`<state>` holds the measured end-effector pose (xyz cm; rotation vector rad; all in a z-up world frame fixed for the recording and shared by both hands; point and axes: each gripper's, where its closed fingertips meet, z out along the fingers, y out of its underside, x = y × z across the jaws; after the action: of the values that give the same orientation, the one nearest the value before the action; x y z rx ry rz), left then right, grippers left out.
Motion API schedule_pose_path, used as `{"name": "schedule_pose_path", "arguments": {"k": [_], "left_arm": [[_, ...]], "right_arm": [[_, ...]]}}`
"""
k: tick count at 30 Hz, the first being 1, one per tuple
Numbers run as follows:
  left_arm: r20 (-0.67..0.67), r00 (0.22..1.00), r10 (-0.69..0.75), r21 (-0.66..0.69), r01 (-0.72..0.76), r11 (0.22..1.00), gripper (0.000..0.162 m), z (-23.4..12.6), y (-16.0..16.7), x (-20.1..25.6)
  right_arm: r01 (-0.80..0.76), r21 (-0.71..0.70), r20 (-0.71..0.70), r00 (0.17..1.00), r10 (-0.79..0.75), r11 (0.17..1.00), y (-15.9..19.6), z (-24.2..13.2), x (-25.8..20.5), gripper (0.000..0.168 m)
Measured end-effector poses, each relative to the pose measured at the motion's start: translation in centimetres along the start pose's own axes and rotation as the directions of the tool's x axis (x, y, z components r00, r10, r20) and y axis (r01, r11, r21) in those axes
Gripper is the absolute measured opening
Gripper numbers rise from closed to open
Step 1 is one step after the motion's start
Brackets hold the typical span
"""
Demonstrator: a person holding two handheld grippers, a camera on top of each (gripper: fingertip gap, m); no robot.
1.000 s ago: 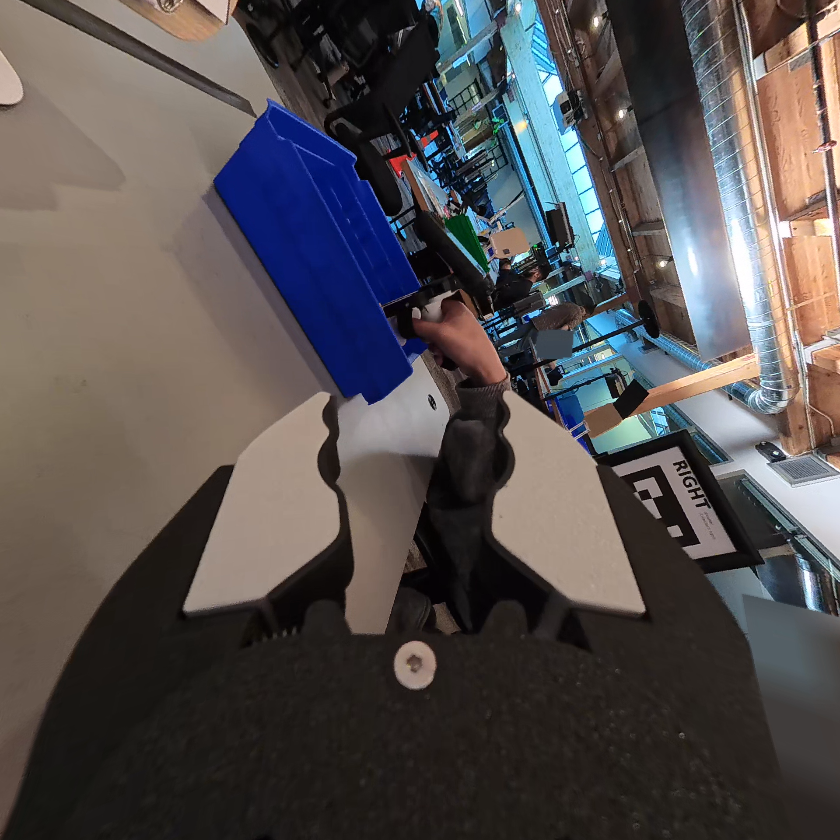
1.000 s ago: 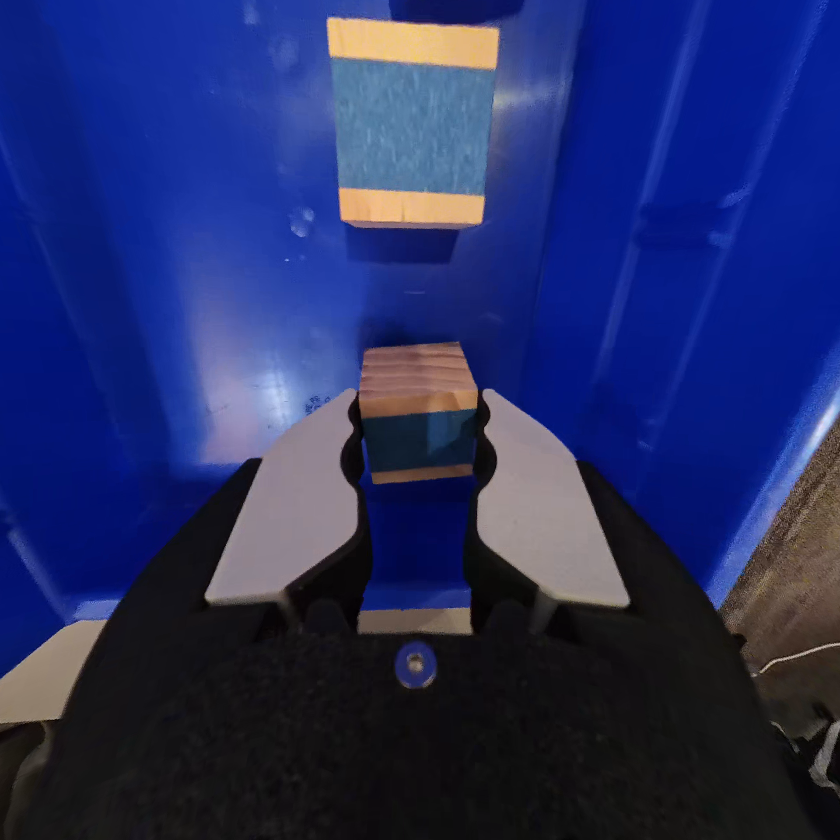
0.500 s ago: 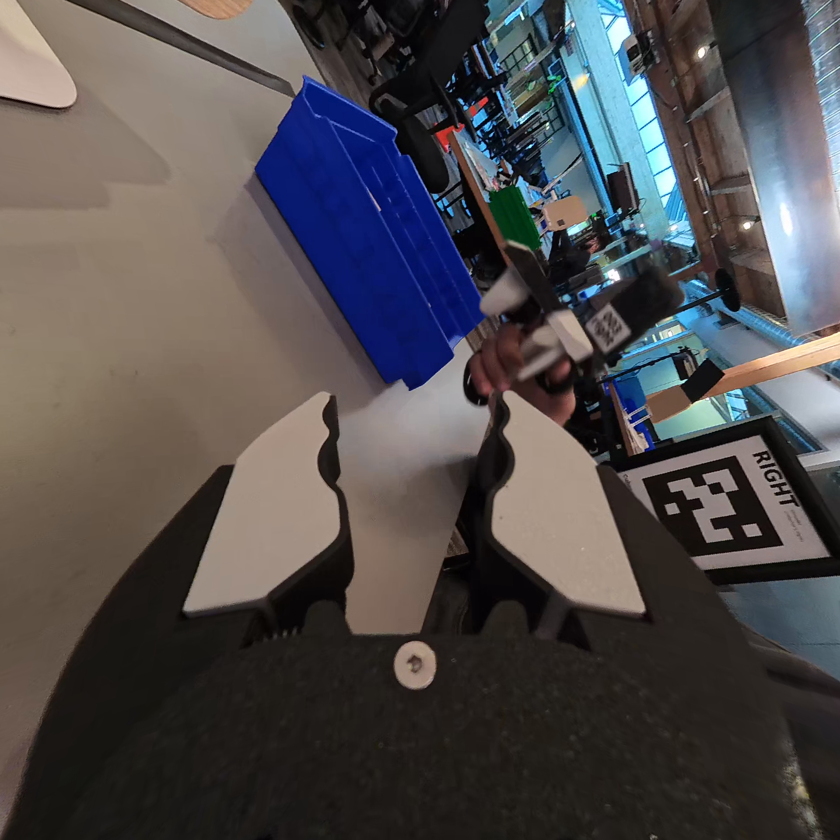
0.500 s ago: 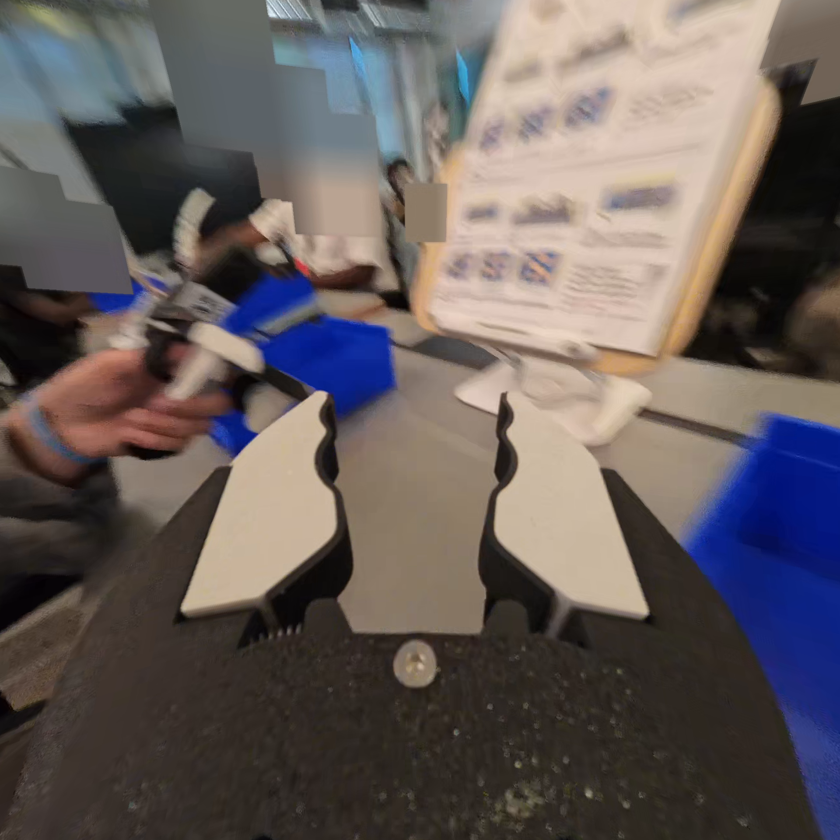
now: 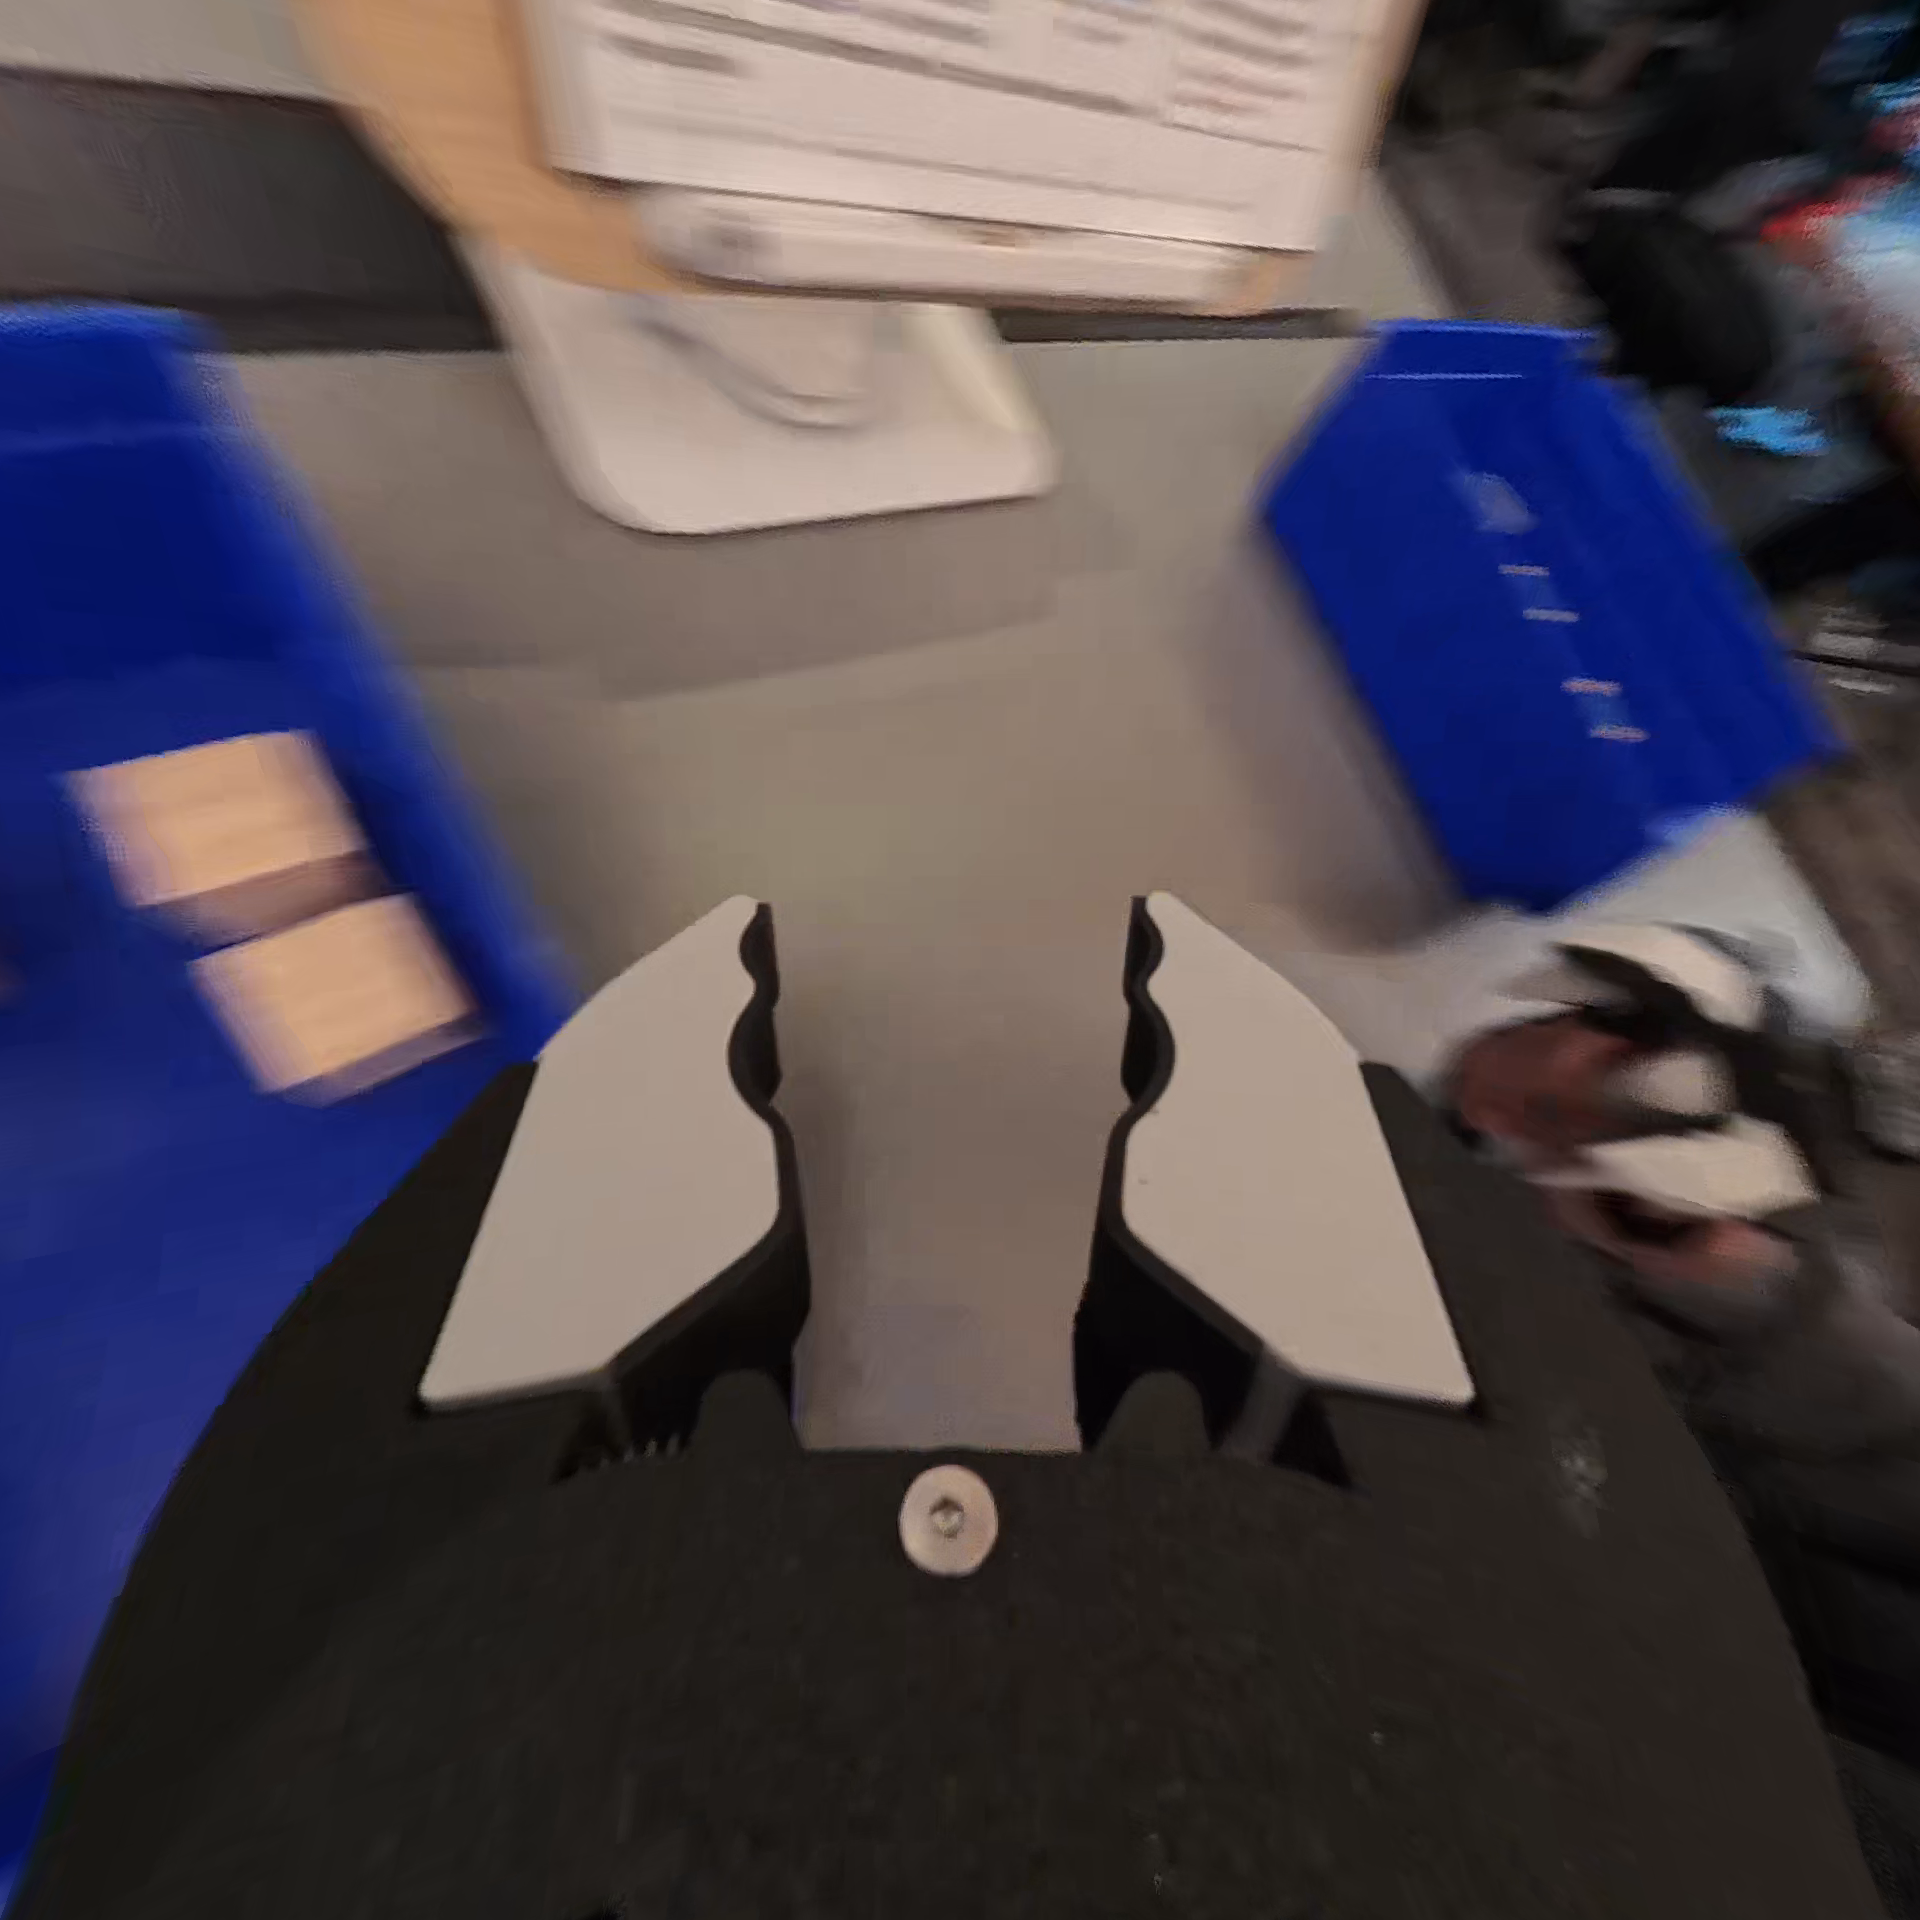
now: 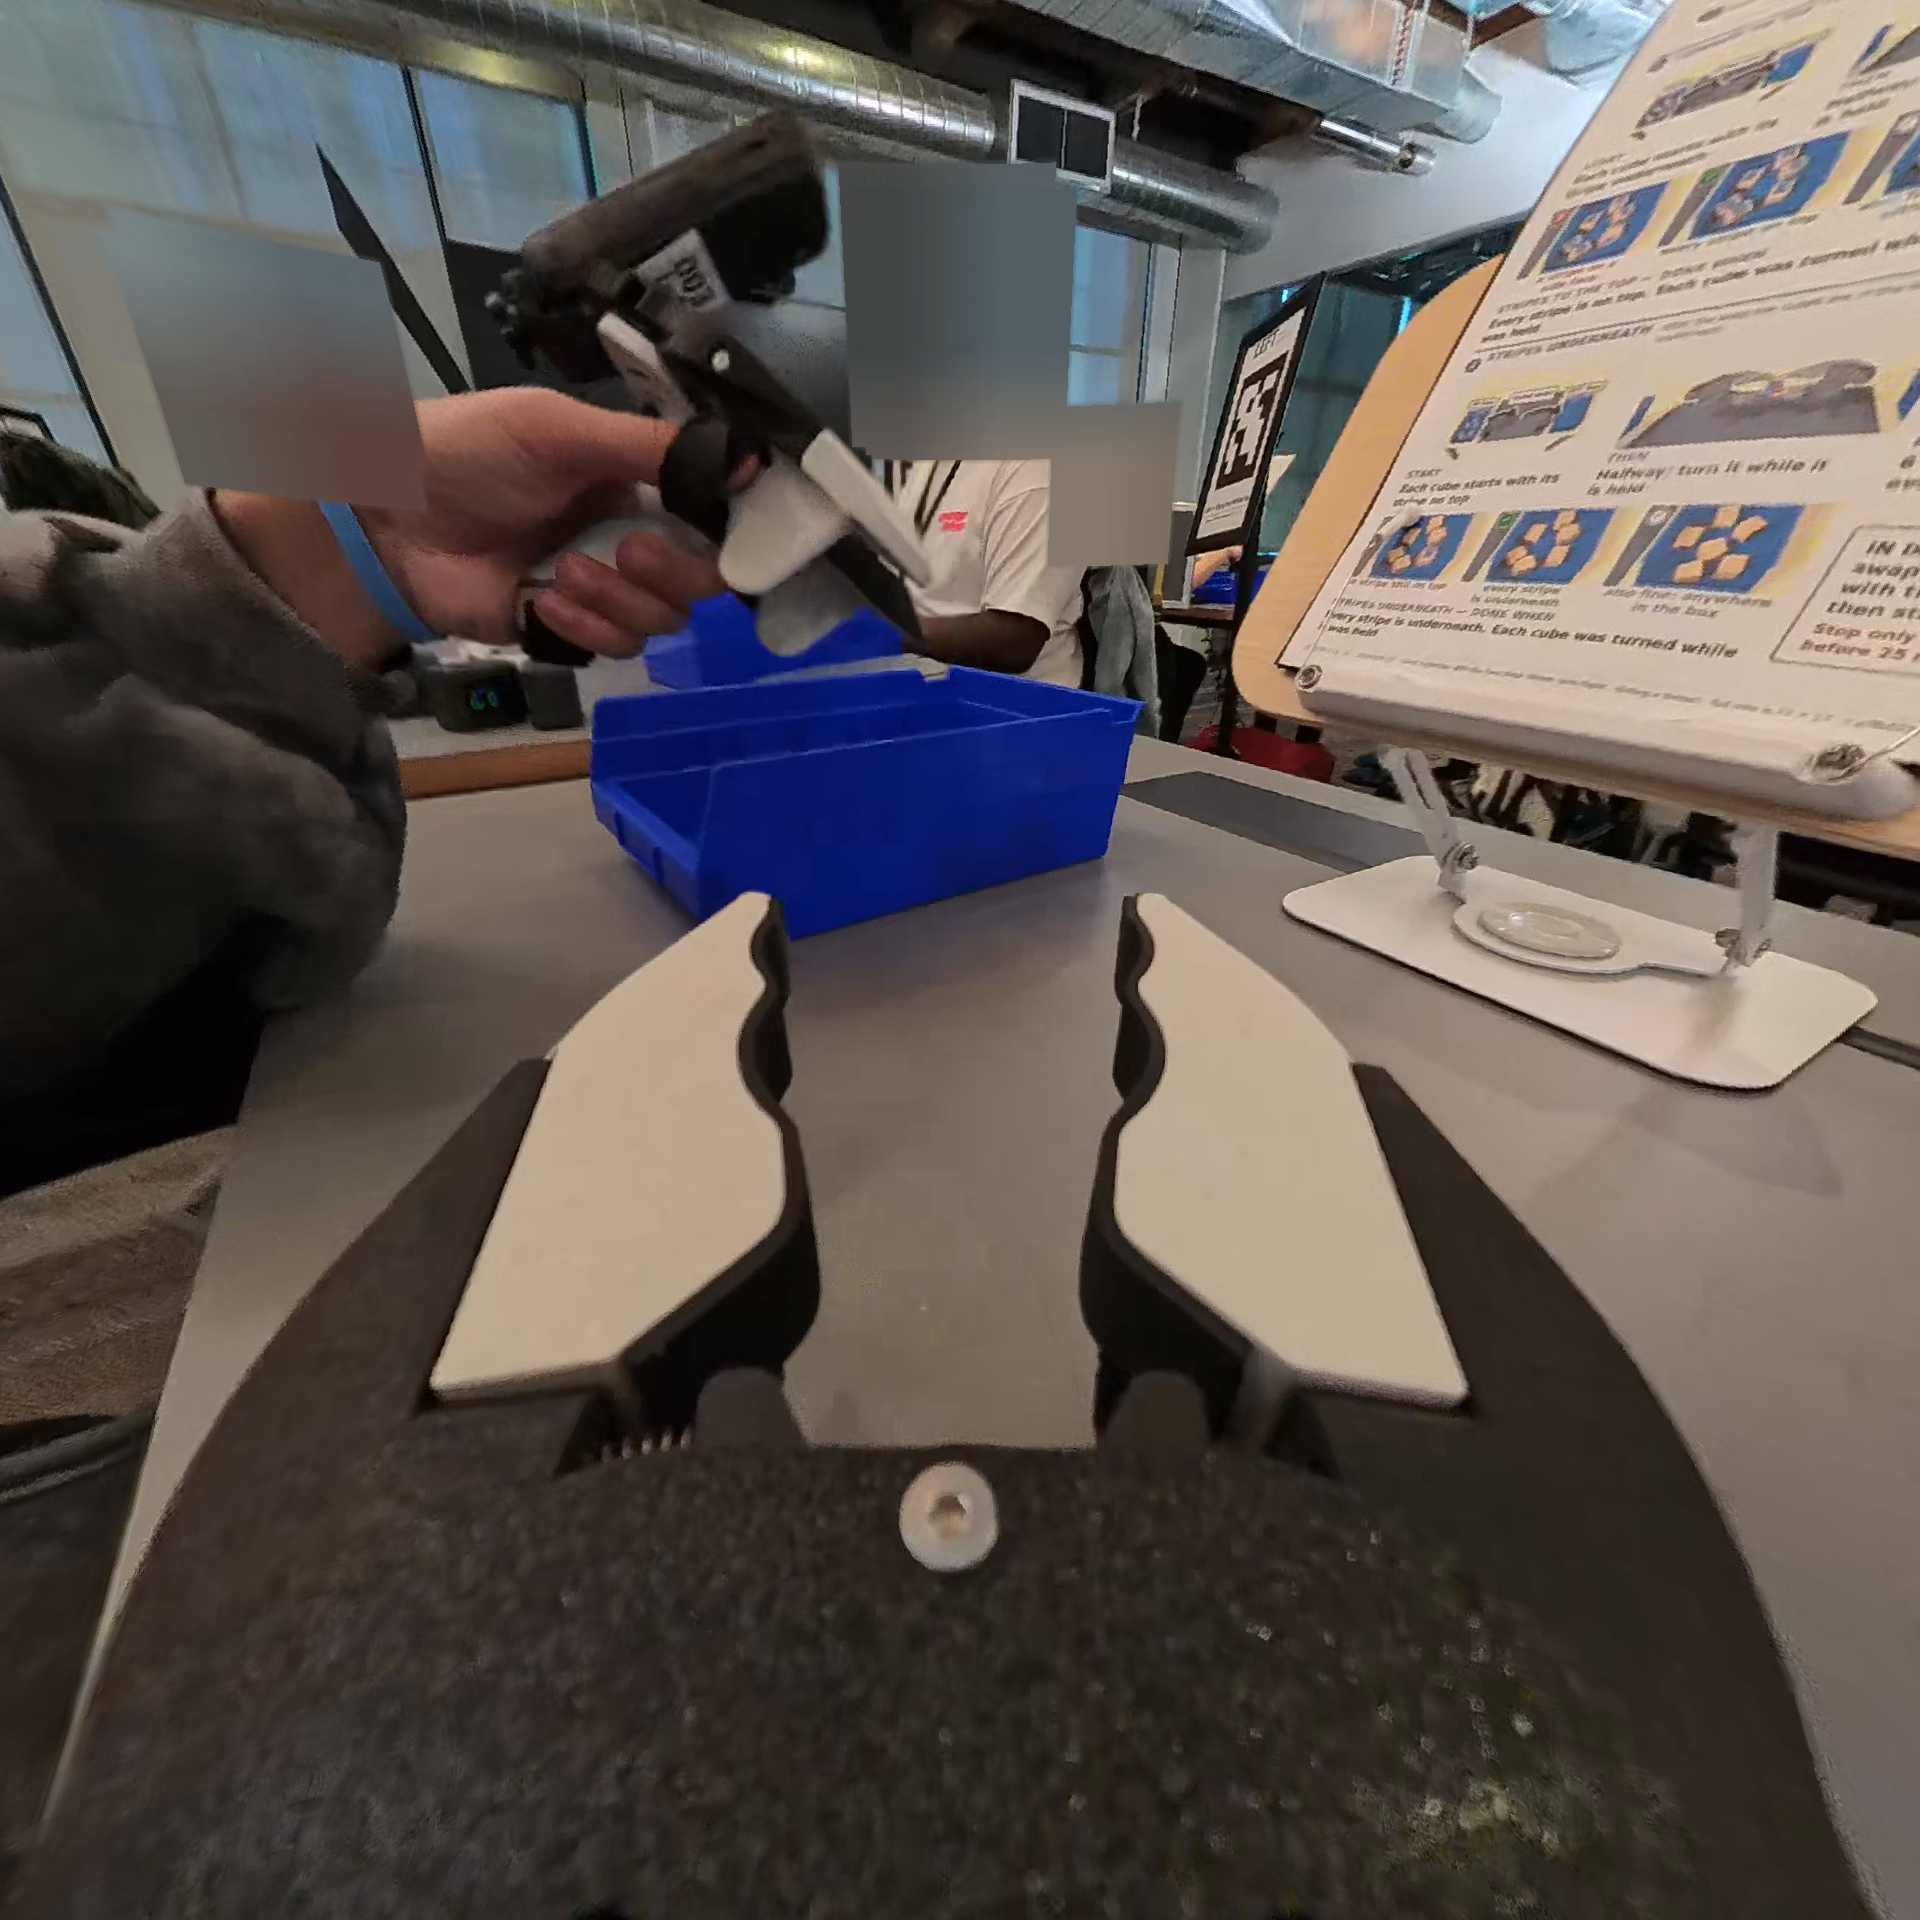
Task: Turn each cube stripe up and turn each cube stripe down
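In the blurred left wrist view, two wooden cubes lie in a blue bin at the left, showing plain wood on top. My left gripper is open and empty over the grey table. It also shows in the right wrist view, held up in a hand above another blue bin whose inside is hidden. My right gripper is open and empty, low over the table. It shows blurred in the left wrist view at the right.
A second blue bin stands at the right of the table. An instruction board on a white stand stands at the back. A sleeved arm fills the left. A person sits behind the far bin.
My right gripper has let go of the striped cube, left the bin and swung to look across the table. My left gripper has swung round to face the stand and both bins.
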<state>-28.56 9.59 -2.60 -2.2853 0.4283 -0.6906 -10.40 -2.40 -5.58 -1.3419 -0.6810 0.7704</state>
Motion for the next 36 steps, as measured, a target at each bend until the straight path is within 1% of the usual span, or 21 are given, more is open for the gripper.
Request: {"name": "schedule_pose_path", "arguments": {"k": [2, 4, 6, 9, 11, 14, 15, 16, 17, 18, 21, 22, 23, 26, 27, 28, 32, 34, 36], "left_arm": [[0.236, 0.971, -0.024, 0.004, 0.024, 1.0, 0.067, -2.5, -0.2, -6.2], [0.384, 0.92, -0.071, -0.003, 0.078, 0.997, 0.068, -3.8, 0.2, -10.8], [0.437, 0.892, -0.114, -0.036, 0.144, 0.989, 0.068, -3.3, 1.0, -13.6], [0.481, 0.867, -0.13, -0.131, 0.218, 0.967, 0.068, -0.5, 2.4, -16.1], [0.493, 0.861, -0.121, -0.183, 0.239, 0.954, 0.067, 1.7, 3.1, -16.8], [0.476, 0.873, -0.107, -0.267, 0.259, 0.928, 0.066, 4.6, 4.2, -16.5], [0.501, 0.86, -0.092, -0.29, 0.267, 0.919, 0.063, 5.1, 4.6, -16.8], [0.528, 0.846, -0.074, -0.305, 0.269, 0.914, 0.063, 5.4, 4.9, -17.2], [0.533, 0.843, -0.073, -0.301, 0.269, 0.915, 0.061, 5.7, 4.9, -17.4], [0.527, 0.845, -0.086, -0.293, 0.276, 0.915, 0.057, 5.9, 4.8, -17.3], [0.514, 0.851, -0.112, -0.291, 0.296, 0.91, 0.059, 6.3, 5.2, -17.6], [0.495, 0.859, -0.134, -0.287, 0.307, 0.907, 0.057, 6.5, 5.3, -17.4], [0.476, 0.866, -0.155, -0.282, 0.318, 0.905, 0.055, 6.6, 5.4, -17.3], [0.439, 0.878, -0.191, -0.298, 0.343, 0.891, 0.057, 6.6, 5.9, -17.1], [0.409, 0.89, -0.201, -0.305, 0.341, 0.889, 0.048, 6.7, 6.0, -16.8], [0.395, 0.895, -0.205, -0.307, 0.339, 0.889, 0.045, 6.7, 6.1, -16.7], [0.407, 0.894, -0.187, -0.339, 0.338, 0.878, 0.045, 5.6, 6.6, -17.1], [0.412, 0.888, -0.205, -0.311, 0.349, 0.884, 0.045, 4.7, 6.4, -17.6], [0.386, 0.893, -0.233, -0.266, 0.349, 0.898, 0.045, 3.2, 5.5, -17.6]], "right_arm": [[-0.052, -0.001, 0.016, 0.999, 0.052, 0.999, 0.3, 0.0, 0.2, 0.059], [-0.084, -0.004, 0.026, 0.996, 0.084, 0.996, 0.5, 0.1, 0.2, 0.06], [-0.087, -0.009, 0.035, 0.996, 0.087, 0.996, 0.6, 0.3, 0.0, 0.06], [-0.068, -0.031, 0.043, 0.997, 0.07, 0.997, 1.0, 0.5, -0.3, 0.06], [-0.058, -0.04, 0.046, 0.997, 0.06, 0.998, 1.1, 0.6, -0.4, 0.06], [-0.054, -0.055, 0.049, 0.997, 0.057, 0.997, 1.5, 0.7, -0.4, 0.06], [-0.058, -0.057, 0.051, 0.997, 0.061, 0.997, 1.5, 0.7, -0.4, 0.06], [-0.066, -0.057, 0.053, 0.996, 0.069, 0.996, 1.5, 0.7, -0.4, 0.061], [-0.073, -0.059, 0.055, 0.996, 0.076, 0.996, 1.6, 0.7, -0.4, 0.061], [-0.078, -0.061, 0.056, 0.995, 0.082, 0.995, 1.6, 0.8, -0.4, 0.061], [-0.084, -0.073, 0.055, 0.995, 0.088, 0.994, 1.9, 0.8, -0.3, 0.061], [-0.085, -0.076, 0.056, 0.994, 0.089, 0.994, 1.9, 0.8, -0.3, 0.061], [-0.085, -0.076, 0.058, 0.994, 0.089, 0.993, 2.0, 0.9, -0.4, 0.061], [-0.083, -0.083, 0.059, 0.994, 0.088, 0.993, 2.1, 0.9, -0.4, 0.061], [-0.082, -0.083, 0.06, 0.994, 0.087, 0.993, 2.1, 0.9, -0.4, 0.061], [-0.082, -0.083, 0.06, 0.994, 0.087, 0.993, 2.1, 0.9, -0.4, 0.061], [-0.08, -0.083, 0.059, 0.995, 0.085, 0.993, 2.1, 0.9, -0.4, 0.06], [-0.079, -0.083, 0.057, 0.995, 0.084, 0.993, 2.1, 0.9, -0.4, 0.06], [-0.076, -0.08, 0.055, 0.995, 0.081, 0.994, 2.0, 0.8, -0.3, 0.06]]}}
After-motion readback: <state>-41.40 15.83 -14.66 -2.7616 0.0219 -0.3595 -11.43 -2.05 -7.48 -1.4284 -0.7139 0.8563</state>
